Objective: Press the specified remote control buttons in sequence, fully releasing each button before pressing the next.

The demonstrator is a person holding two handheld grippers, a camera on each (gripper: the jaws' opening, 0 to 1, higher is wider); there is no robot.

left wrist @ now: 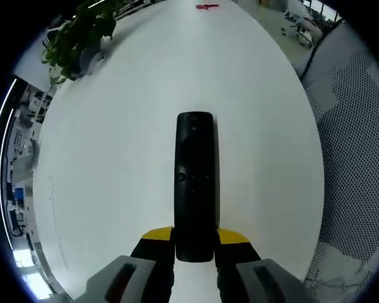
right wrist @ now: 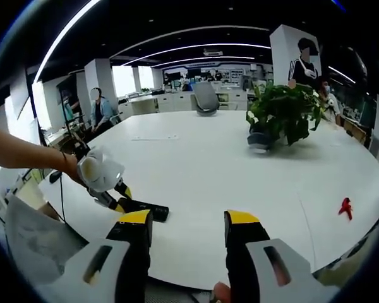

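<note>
Your left gripper is pinching the near end of the remote control between its yellow-tipped jaws, and the rest of the long black bar is stretching away from you over the white table. In the right gripper view that same remote is lying flat near the table's near edge, with the left gripper closed on one end of it and your forearm reaching in from the left.

Your right gripper is hanging with its jaws spread wide and nothing between them, well apart from the remote — so the pressing itself looks not yet begun, and you are at the steadying stage. The next move likely calls for bringing one right jaw tip down onto a single button and lifting fully clear before the next one.

As for materials — the remote is a slim, rounded-end slab of matte black plastic, with a few small low buttons near its middle that are hard to tell apart. You are working on a smooth, glossy, oval tabletop. A leafy potted plant and a small red object are sitting farther out.
</note>
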